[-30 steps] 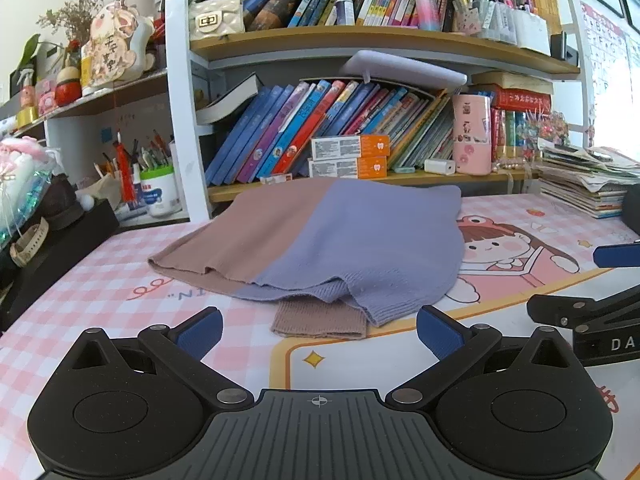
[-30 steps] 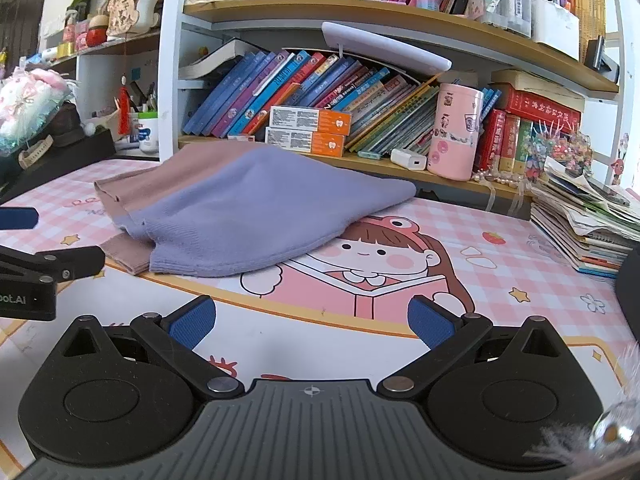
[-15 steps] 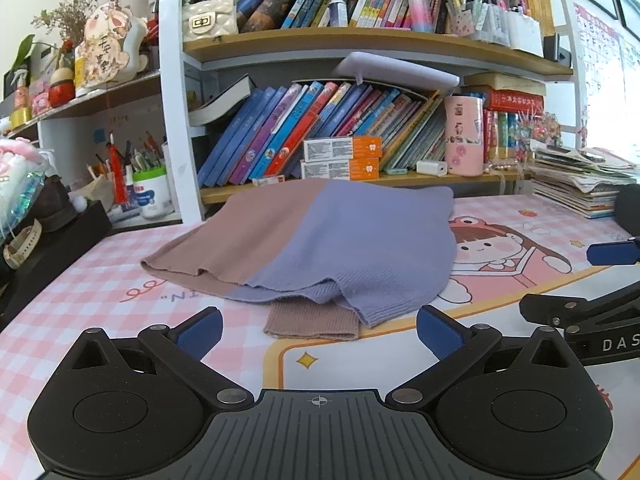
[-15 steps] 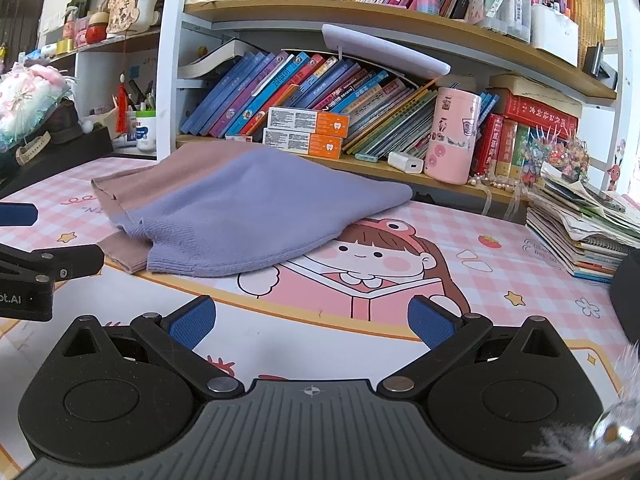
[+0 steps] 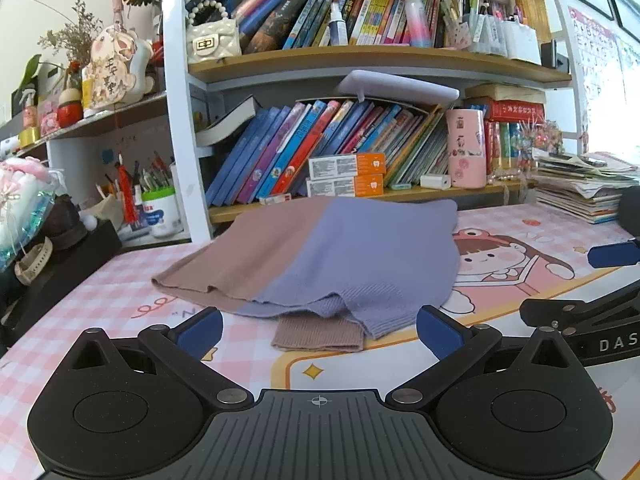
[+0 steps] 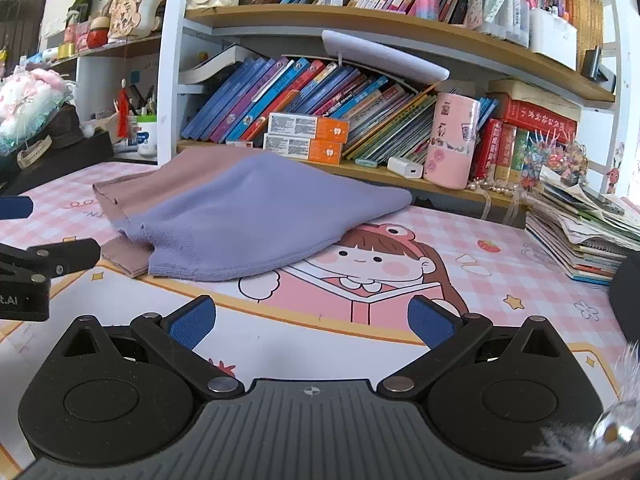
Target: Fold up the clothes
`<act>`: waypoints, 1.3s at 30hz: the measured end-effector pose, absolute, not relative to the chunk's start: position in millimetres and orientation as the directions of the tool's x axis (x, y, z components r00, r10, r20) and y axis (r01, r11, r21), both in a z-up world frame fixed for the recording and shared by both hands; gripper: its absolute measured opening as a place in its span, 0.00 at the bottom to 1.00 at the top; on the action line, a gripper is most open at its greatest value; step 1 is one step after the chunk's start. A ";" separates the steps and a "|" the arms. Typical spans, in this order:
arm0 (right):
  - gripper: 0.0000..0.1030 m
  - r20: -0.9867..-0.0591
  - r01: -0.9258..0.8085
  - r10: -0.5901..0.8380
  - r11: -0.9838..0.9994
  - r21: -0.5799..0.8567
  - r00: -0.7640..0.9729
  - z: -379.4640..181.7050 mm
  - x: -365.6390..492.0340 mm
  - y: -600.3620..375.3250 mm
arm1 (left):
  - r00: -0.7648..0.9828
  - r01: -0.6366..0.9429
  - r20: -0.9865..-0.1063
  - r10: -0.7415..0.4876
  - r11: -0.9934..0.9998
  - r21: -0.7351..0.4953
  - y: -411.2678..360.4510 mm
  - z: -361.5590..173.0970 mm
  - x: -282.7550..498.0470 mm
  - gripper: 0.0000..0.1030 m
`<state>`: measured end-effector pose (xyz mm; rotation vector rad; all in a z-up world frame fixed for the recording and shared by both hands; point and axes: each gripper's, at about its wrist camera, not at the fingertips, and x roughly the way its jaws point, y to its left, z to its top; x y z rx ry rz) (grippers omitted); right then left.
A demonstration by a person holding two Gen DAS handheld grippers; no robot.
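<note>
A folded knit sweater, half mauve and half lavender (image 5: 340, 256), lies on the pink cartoon desk mat (image 5: 500, 280), its far edge against the bookshelf. A mauve cuff (image 5: 320, 332) pokes out under its near edge. My left gripper (image 5: 319, 330) is open and empty, just short of that cuff. In the right wrist view the sweater (image 6: 248, 216) lies ahead to the left. My right gripper (image 6: 312, 322) is open and empty over the mat, well short of the sweater. Each gripper shows at the edge of the other's view.
A bookshelf (image 5: 360, 60) packed with books stands behind the sweater. A pink tumbler (image 6: 452, 140) and two orange boxes (image 6: 308, 136) sit on its low shelf. A paper stack (image 6: 580, 232) lies right. A black box with clutter (image 5: 52, 256) stands left.
Both grippers have edged slightly closer to the sweater and stay open. The sweater has not moved.
</note>
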<state>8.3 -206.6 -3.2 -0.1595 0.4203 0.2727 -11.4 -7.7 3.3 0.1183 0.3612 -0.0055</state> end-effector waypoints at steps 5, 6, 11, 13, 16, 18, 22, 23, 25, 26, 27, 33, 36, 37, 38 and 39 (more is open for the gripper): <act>1.00 -0.406 -0.285 0.222 0.953 -0.102 0.887 -2.5 4.8 -207.0 | 0.940 0.037 -0.341 0.000 0.994 0.104 -6.5 4.0 -13.5 1.00; 1.00 -0.404 -0.285 0.223 0.953 -0.100 0.887 -2.5 4.6 -207.4 | 0.941 0.039 -0.338 -0.002 0.994 0.102 -6.3 4.1 -14.0 1.00; 1.00 -0.405 -0.292 0.232 0.952 -0.092 0.885 -2.7 4.8 -208.5 | 0.940 0.028 -0.340 0.014 0.992 0.120 -8.9 4.3 -12.6 1.00; 1.00 -0.403 -0.292 0.235 0.952 -0.087 0.885 -2.6 4.6 -209.3 | 0.940 0.025 -0.341 0.023 0.991 0.134 -11.3 3.8 -12.7 1.00; 1.00 -0.409 -0.291 0.232 0.953 -0.087 0.883 -3.0 5.5 -208.7 | 0.942 0.021 -0.335 0.033 0.988 0.154 -14.1 3.4 -13.7 1.00; 1.00 -0.395 -0.298 0.244 0.951 -0.079 0.886 -1.4 5.5 -210.5 | 0.942 0.026 -0.335 0.030 0.987 0.160 -14.6 3.2 -14.0 1.00; 1.00 -0.349 -0.317 0.279 0.947 -0.056 0.895 3.3 5.1 -216.2 | 0.937 0.029 -0.349 0.028 0.987 0.159 -14.2 2.7 -11.6 1.00; 1.00 -0.338 -0.322 0.287 0.946 -0.050 0.896 4.5 5.0 -217.6 | 0.936 0.028 -0.351 0.029 0.987 0.156 -13.6 2.6 -11.1 1.00; 1.00 -0.322 -0.334 0.305 0.942 -0.037 0.896 8.3 7.2 -220.6 | 0.934 0.025 -0.355 0.031 0.988 0.153 -12.4 2.4 -10.6 1.00; 1.00 -0.331 -0.343 0.317 0.939 -0.023 0.889 13.0 13.7 -222.3 | 0.933 0.023 -0.358 0.034 0.988 0.155 -12.7 2.2 -10.1 1.00; 1.00 -0.338 -0.355 0.333 0.935 -0.005 0.881 18.1 21.5 -224.1 | 0.931 0.025 -0.363 0.036 0.987 0.160 -13.6 1.9 -9.2 1.00; 1.00 -0.345 -0.420 0.414 0.906 0.061 0.843 32.0 76.9 -228.2 | 0.930 0.102 -0.363 -0.049 0.986 0.129 -12.3 2.1 -10.7 1.00; 1.00 -0.375 -0.413 0.427 0.903 0.121 0.823 26.1 112.4 -233.2 | 0.921 0.133 -0.379 -0.091 0.987 0.087 -9.7 1.9 -2.9 1.00; 1.00 -0.385 -0.409 0.434 0.900 0.149 0.815 24.3 122.0 -235.9 | 0.917 0.134 -0.389 -0.087 0.986 0.097 -11.2 1.6 2.5 1.00; 1.00 -0.387 -0.404 0.440 0.898 0.173 0.811 22.3 127.0 -239.4 | 0.914 0.132 -0.399 -0.075 0.984 0.118 -13.9 1.6 8.1 1.00; 1.00 -0.389 -0.399 0.446 0.895 0.197 0.807 20.4 132.0 -242.9 | 0.911 0.131 -0.408 -0.064 0.982 0.139 -16.5 1.7 13.6 1.00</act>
